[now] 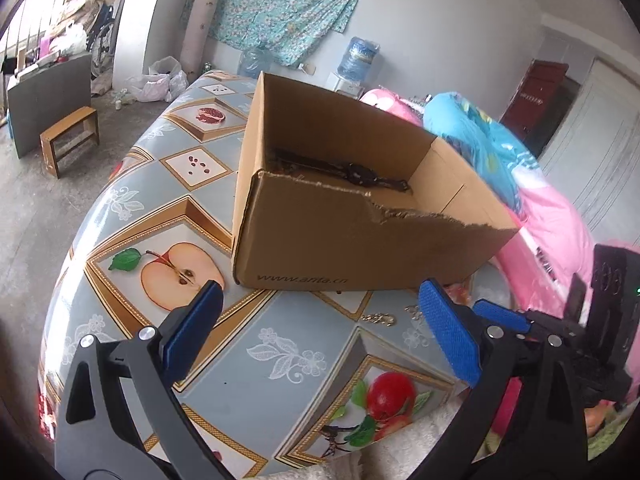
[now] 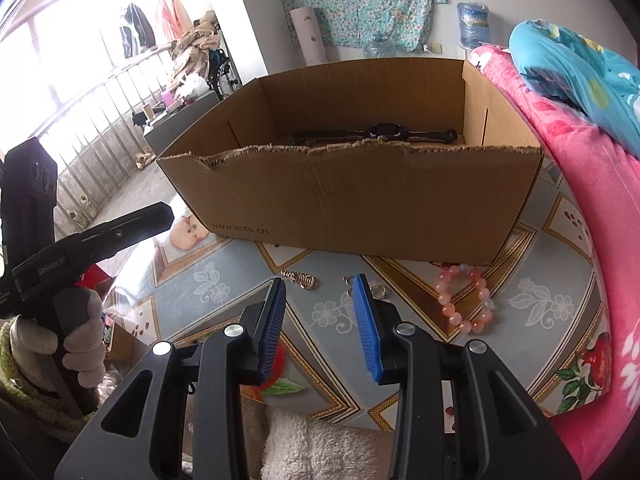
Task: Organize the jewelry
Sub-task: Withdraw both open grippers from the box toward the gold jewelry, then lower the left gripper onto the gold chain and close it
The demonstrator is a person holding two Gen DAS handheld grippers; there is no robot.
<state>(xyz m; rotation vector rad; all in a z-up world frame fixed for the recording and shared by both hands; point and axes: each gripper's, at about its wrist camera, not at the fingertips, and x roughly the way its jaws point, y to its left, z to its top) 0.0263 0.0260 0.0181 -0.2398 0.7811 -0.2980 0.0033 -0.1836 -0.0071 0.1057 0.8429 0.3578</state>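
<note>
Jewelry on the fruit-print tabletop [image 2: 248, 280], all in front of the cardboard box [image 2: 360, 204]: gold chain [image 2: 301, 279] and small silver rings [image 2: 376, 290] just ahead of right gripper [image 2: 320, 312], pink bead bracelet [image 2: 466, 300] further right of them. Right fingers apart, nothing between, tilted down at the rings. Left gripper [image 1: 320, 312] fingers wide apart, empty, angled down left of the chain; gloved hand [image 2: 80, 340] on its handle. Dark watch [image 2: 384, 132] lies inside box by the far wall. Box's torn near wall stands close behind jewelry. Pink blanket [image 2: 580, 240] crowds the box's right side; bare tabletop left of box.
</note>
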